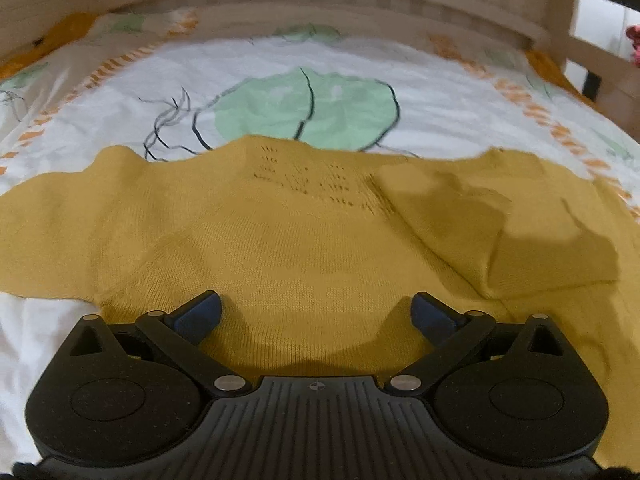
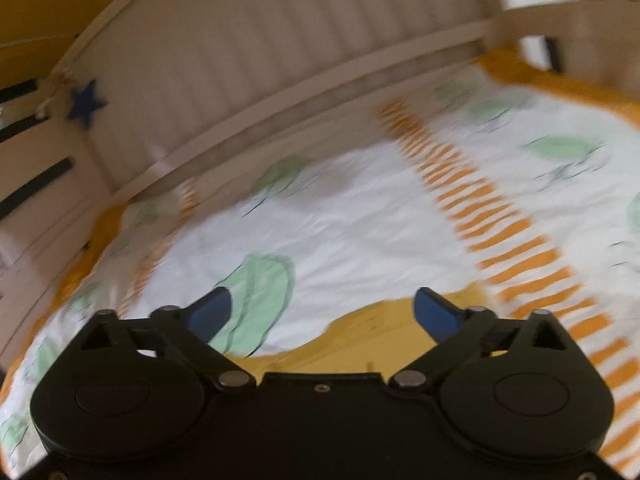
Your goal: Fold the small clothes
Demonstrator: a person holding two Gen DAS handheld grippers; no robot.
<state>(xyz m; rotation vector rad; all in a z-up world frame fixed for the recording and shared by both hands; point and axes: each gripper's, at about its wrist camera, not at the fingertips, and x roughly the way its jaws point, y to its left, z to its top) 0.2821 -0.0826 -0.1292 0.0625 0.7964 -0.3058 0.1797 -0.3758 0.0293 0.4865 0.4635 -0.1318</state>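
A mustard-yellow knitted garment [image 1: 304, 232] lies spread across the bed, with one part folded over on its right side [image 1: 520, 232]. My left gripper [image 1: 316, 312] hovers over the garment's near middle, open, with its blue fingertips [image 1: 200, 314] wide apart and nothing between them. In the right wrist view, which is blurred, only an edge of the yellow garment [image 2: 372, 328] shows below my right gripper [image 2: 324, 312]. That gripper is open wide and holds nothing.
The bed sheet [image 1: 120, 100] is white with green leaf prints and orange striped bands [image 2: 500, 240]. A pale wooden slatted rail [image 2: 280, 92] runs along the far side, with a dark blue star [image 2: 86, 102] on it. Another rail post [image 1: 560, 32] stands at the right.
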